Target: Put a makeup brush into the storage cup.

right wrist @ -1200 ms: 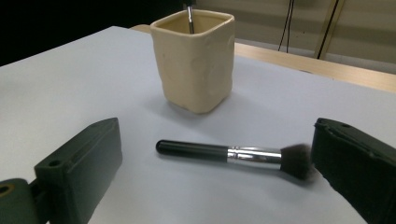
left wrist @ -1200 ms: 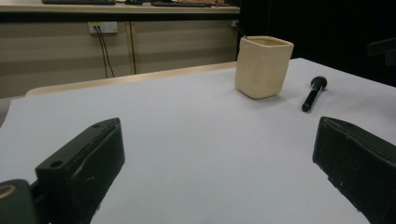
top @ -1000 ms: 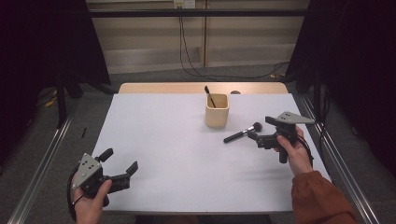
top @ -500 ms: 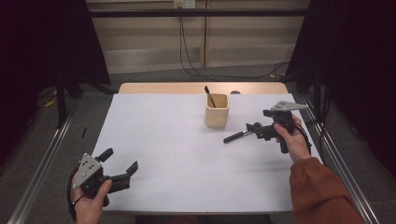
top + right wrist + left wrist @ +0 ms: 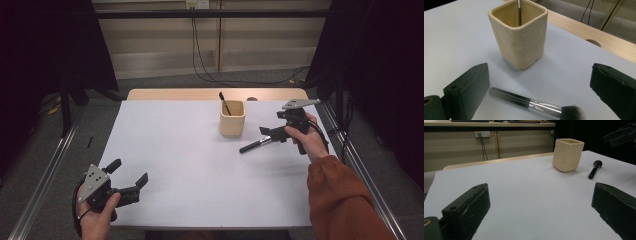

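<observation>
Left gripper [image 5: 131, 181]: held in the person's left hand [image 5: 95, 217] at the near left corner of the counter [image 5: 180, 150]. Fingers [image 5: 466, 206] spread wide, holding nothing and touching nothing; bare white surface lies between them in the left gripper view.

Counter: white top, with a strip of pale wood along the far edge.

Cup [image 5: 232, 118]: cream, square-sided with rounded corners, glazed, upright on the counter toward the far right of centre. A thin dark-tipped stick [image 5: 224, 104] with a metallic shaft stands inside it, leaning against the inner wall.

Brush [image 5: 255, 145]: make-up type, lying flat on the counter just right of the cup, apart from it. Black glossy handle, silver ferrule, dark bristle head with paler tips. In the high view the handle end points toward the near left, and the bristle end lies under the right gripper.

Right gripper [image 5: 270, 134]: held in the person's right hand [image 5: 307, 140], rust-coloured sleeve [image 5: 345, 200] behind it, at the right side of the counter. Fingers [image 5: 466, 87] spread wide, one on each side of the brush; in the right gripper view the brush lies across the gap between them, not pinched. Whether a finger touches the brush cannot be told.
</observation>
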A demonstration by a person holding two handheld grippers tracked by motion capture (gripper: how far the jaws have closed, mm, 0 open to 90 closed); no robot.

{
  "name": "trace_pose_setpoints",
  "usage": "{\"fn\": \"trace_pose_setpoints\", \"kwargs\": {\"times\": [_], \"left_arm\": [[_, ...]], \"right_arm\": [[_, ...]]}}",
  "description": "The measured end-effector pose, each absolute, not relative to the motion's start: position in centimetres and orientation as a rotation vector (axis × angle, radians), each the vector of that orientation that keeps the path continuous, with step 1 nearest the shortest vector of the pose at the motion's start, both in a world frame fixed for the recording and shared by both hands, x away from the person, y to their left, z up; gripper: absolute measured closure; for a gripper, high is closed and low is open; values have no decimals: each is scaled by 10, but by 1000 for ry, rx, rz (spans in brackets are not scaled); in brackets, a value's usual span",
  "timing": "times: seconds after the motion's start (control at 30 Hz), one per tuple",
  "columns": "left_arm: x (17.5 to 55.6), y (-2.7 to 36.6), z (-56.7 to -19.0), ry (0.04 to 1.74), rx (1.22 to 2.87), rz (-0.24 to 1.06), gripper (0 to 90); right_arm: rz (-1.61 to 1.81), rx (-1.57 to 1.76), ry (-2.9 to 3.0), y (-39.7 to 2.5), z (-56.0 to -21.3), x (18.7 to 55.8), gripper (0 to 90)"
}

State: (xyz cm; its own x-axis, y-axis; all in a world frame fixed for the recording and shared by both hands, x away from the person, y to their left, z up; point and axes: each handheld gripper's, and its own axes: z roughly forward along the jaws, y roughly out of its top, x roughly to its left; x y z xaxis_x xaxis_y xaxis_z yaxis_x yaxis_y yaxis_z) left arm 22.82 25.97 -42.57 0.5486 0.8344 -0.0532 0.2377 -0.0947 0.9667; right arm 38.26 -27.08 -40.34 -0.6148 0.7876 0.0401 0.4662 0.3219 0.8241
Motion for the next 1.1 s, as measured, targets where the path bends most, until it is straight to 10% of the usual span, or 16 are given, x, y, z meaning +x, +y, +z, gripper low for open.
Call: {"fn": "trace_pose_setpoints", "kwargs": {"times": [1.1], "left_arm": [[232, 257, -427, 917, 1645, 631, 19]], "right_arm": [[677, 1001, 2716, -265, -399, 413, 55]]}}
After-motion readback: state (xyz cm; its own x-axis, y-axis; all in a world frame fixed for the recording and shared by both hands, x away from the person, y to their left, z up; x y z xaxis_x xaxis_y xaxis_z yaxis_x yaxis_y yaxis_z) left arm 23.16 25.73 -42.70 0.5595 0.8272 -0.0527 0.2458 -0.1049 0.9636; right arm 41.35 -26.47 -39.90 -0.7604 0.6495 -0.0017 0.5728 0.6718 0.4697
